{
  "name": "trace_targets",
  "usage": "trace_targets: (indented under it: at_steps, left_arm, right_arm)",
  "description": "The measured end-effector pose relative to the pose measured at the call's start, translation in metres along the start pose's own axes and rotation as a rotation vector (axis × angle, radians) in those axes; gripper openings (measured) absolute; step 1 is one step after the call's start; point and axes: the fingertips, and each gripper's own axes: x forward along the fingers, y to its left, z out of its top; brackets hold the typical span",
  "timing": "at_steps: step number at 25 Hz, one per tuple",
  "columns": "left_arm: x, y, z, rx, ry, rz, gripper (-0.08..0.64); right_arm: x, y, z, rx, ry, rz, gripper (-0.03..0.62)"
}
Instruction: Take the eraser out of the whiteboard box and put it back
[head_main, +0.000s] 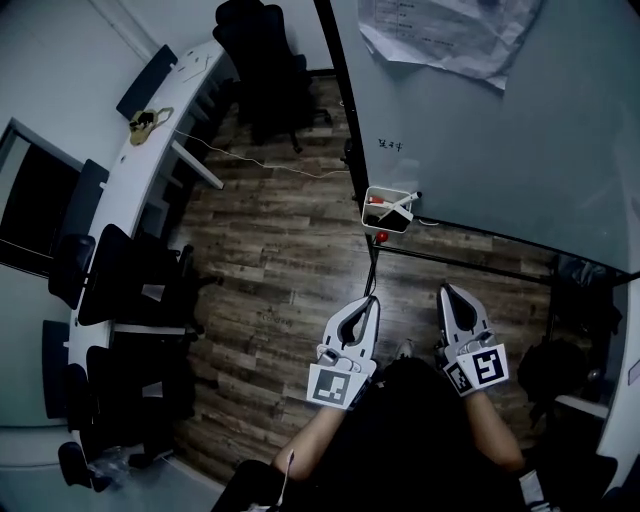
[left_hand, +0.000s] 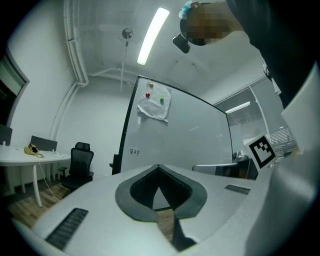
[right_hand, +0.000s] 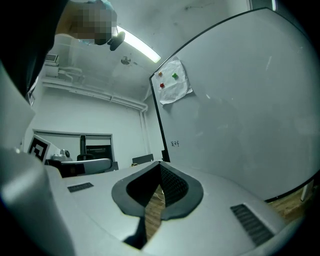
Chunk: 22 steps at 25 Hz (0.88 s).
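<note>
White box (head_main: 388, 208) hung at the lower corner of the whiteboard (head_main: 500, 150), eraser indistinct among its contents, above wood floor (head_main: 280, 270); left gripper (head_main: 371, 300) and right gripper (head_main: 444, 290) near, jaws closed, empty; curved desk (head_main: 150, 165), black chairs (head_main: 262, 60) to the left.

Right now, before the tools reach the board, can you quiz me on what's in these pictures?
1. True or false: the left tool and the right tool are both shut with nothing between them.
2. Where is the white box? A: on the desk. B: on the whiteboard's edge. C: under a chair.
3. Short answer: what hangs near the whiteboard's top?

Key: 1 true. 2 B. 3 a crumpled paper sheet.
</note>
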Motion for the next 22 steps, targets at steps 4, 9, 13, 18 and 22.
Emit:
trace_targets:
  at_steps: [4, 9, 13, 18, 22]
  left_arm:
    - [0.012, 0.0, -0.005, 0.01, 0.028, 0.032, 0.006]
    - [0.025, 0.01, 0.0, -0.003, 0.01, 0.065, 0.006]
    - [0.037, 0.022, -0.003, 0.007, 0.013, 0.081, 0.006]
    - [0.057, 0.042, -0.007, 0.017, 0.023, 0.08, 0.006]
    - [0.075, 0.055, -0.018, -0.012, 0.03, 0.06, 0.006]
  right_arm:
    - [0.015, -0.02, 0.0, 0.007, 0.008, 0.028, 0.01]
    - [0.036, -0.027, -0.006, 0.006, 0.032, 0.06, 0.01]
    - [0.051, -0.029, -0.015, 0.003, 0.052, 0.081, 0.009]
    - [0.074, -0.037, -0.03, -0.006, 0.081, 0.087, 0.011]
    - [0.093, -0.046, -0.04, -0.016, 0.1, 0.082, 0.011]
